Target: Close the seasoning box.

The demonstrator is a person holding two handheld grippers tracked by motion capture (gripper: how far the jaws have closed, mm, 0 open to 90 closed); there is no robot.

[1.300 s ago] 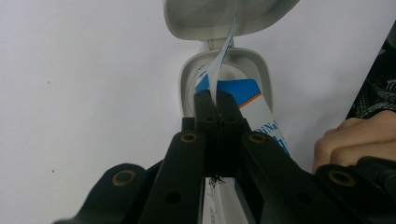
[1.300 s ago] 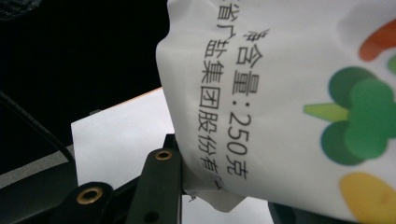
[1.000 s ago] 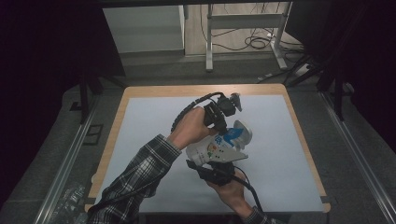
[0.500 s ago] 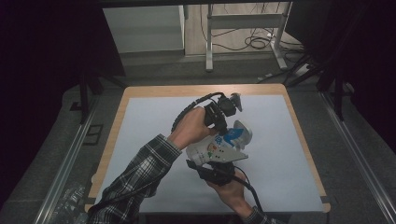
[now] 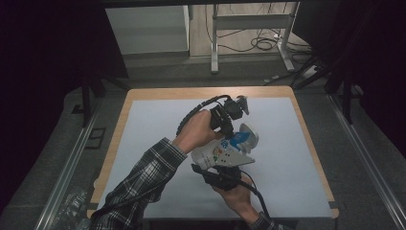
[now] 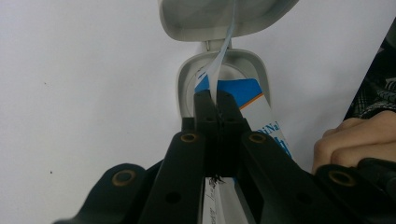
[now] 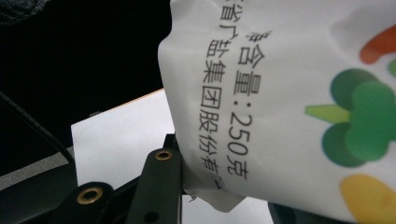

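A white printed bag with blue and coloured marks is held above the table between both grippers. My left gripper is shut on the bag's thin top edge; in the left gripper view its jaws pinch the white strip, with the bag's blue panel just behind. My right gripper grips the bag's lower end; in the right gripper view the bag sits between the jaws. A grey container with its flip lid open lies under the bag's top.
The white table top has a wooden rim. A hand in a plaid sleeve shows at the right of the left gripper view. Metal table legs and cables stand on the floor beyond the far edge.
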